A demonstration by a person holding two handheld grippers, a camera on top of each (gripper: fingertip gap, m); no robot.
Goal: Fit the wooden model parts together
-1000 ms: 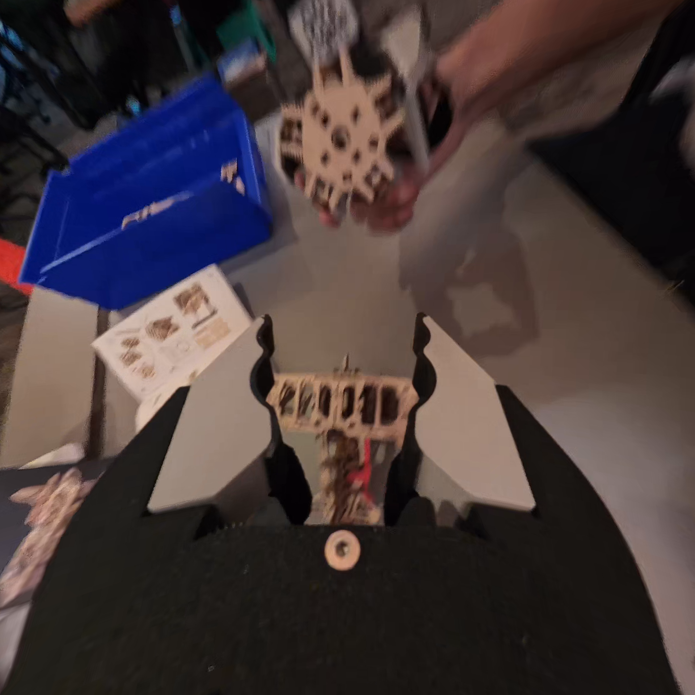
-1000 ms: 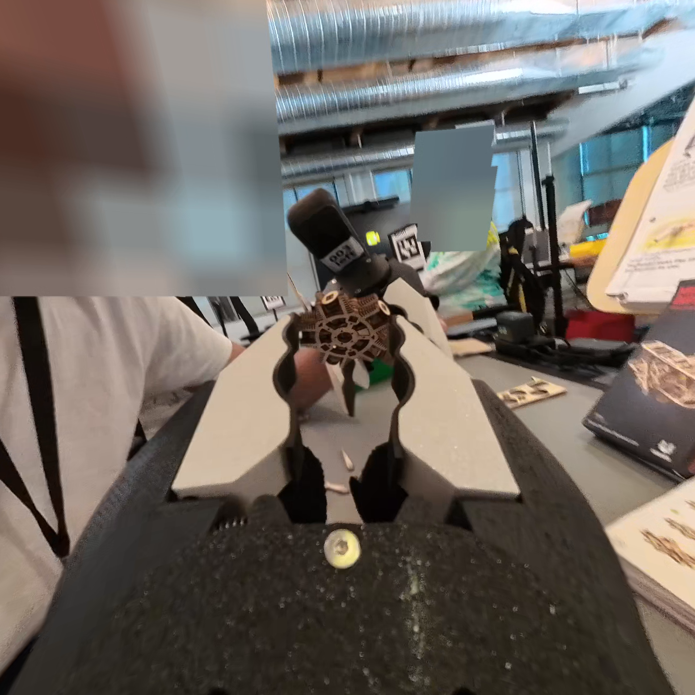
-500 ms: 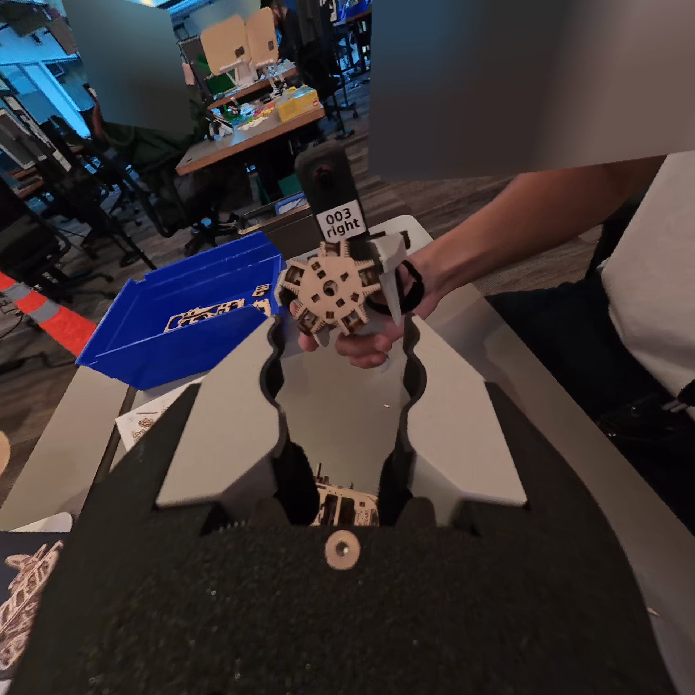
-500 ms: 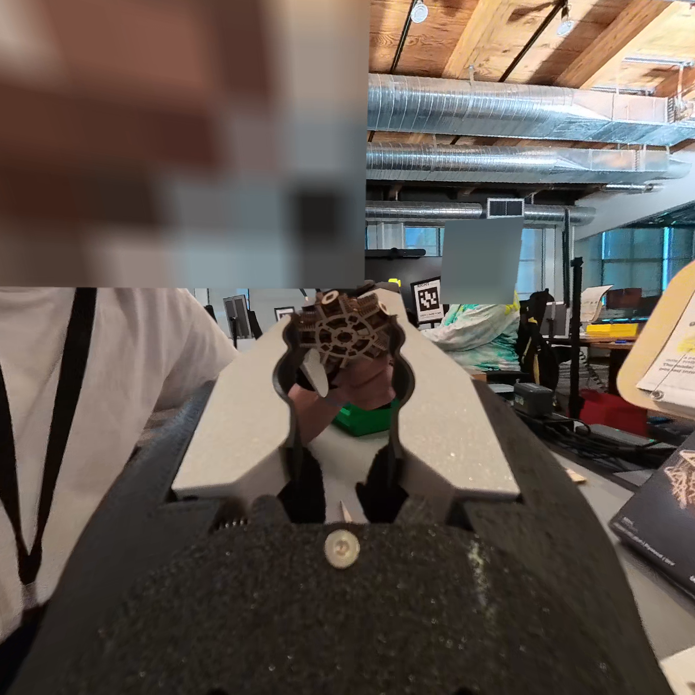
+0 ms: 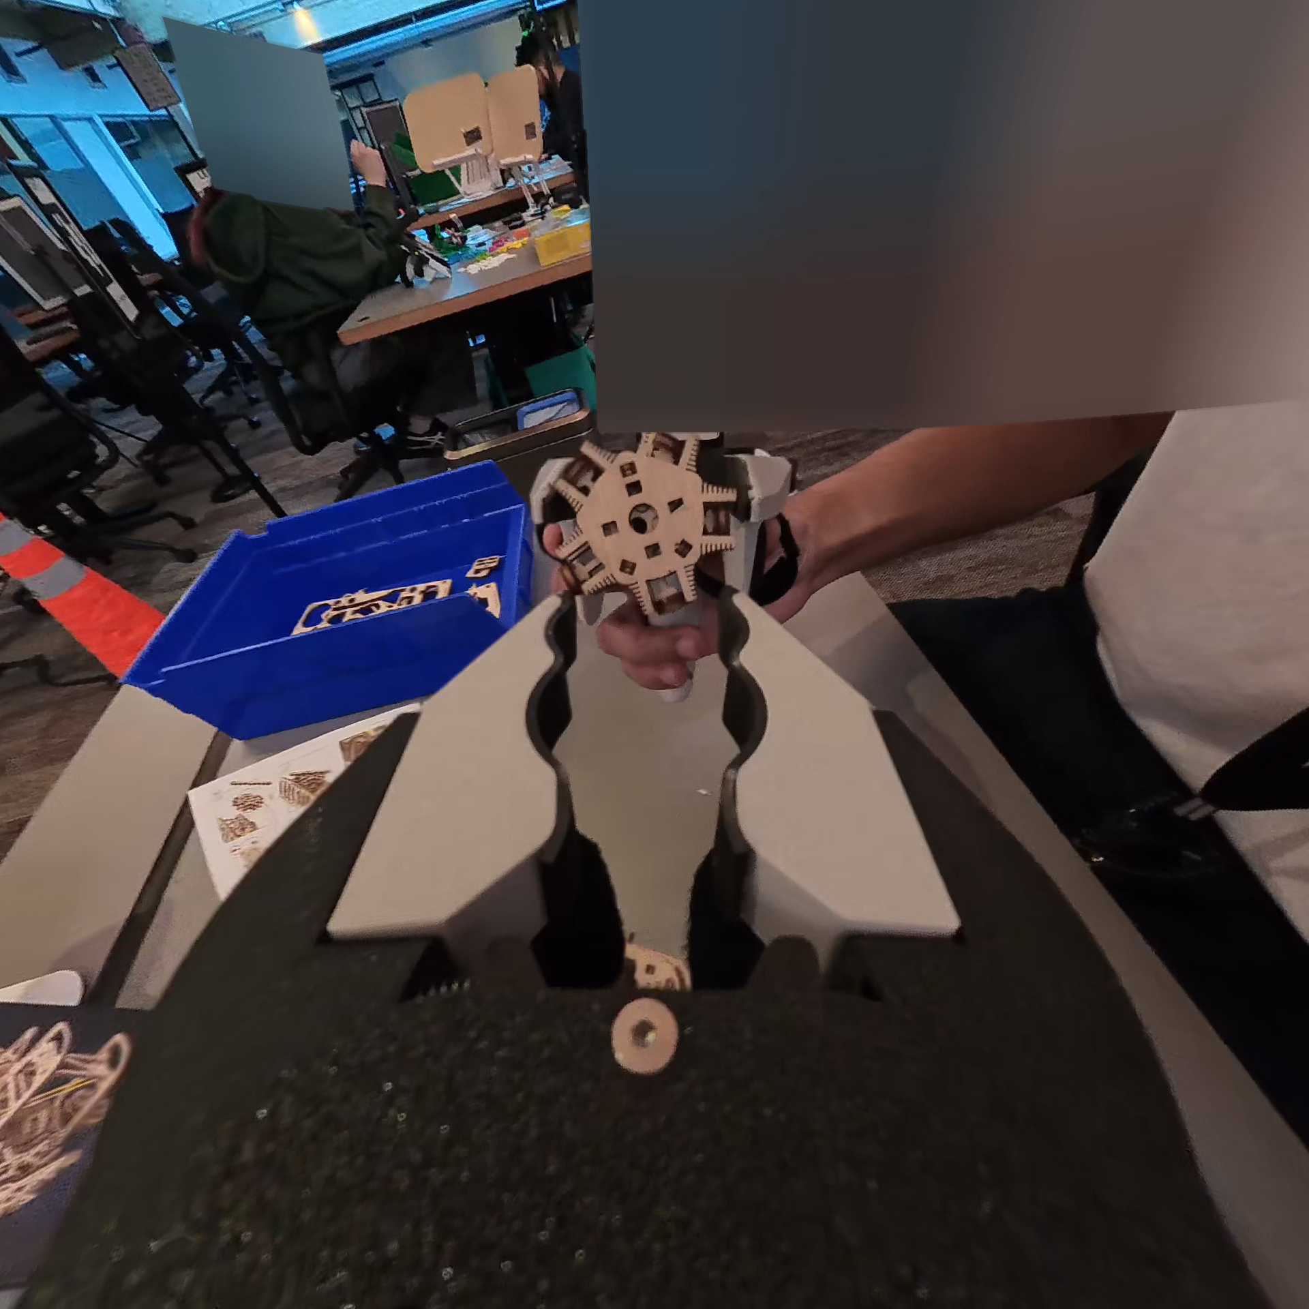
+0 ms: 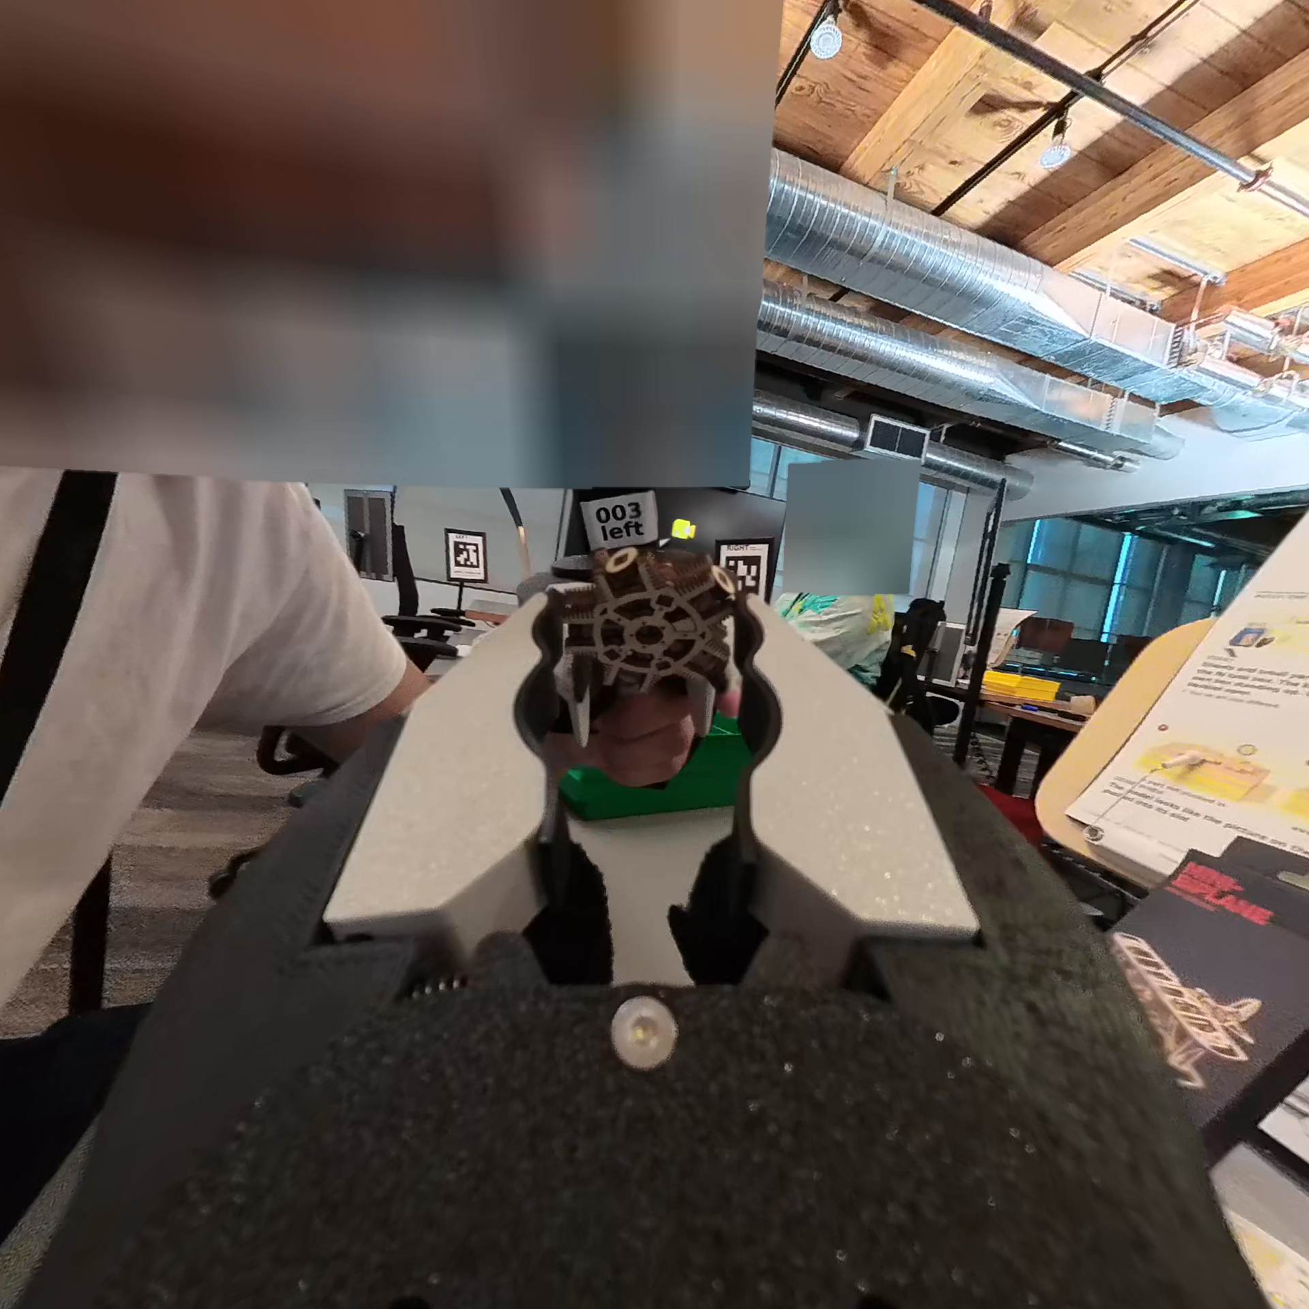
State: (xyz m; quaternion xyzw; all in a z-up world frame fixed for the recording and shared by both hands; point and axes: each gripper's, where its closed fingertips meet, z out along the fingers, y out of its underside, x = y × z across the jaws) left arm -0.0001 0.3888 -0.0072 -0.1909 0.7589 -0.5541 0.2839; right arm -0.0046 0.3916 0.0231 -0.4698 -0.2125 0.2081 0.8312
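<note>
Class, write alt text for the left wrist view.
The right tongs grip a round wooden gear-like model part, held up just beyond the open, empty left tongs. A blue bin of wooden pieces sits left.

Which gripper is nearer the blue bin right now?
Left. The left gripper hangs open just right of the blue bin. The right gripper, shut on the wooden wheel, is farther off beyond it.

Both views were sharp at the centre and bent by wide-angle distortion toward the edges. The left view was dim and bluish beyond the claw; the right was brighter, lit from ceiling lamps above its claw, the near body grainy.
</note>
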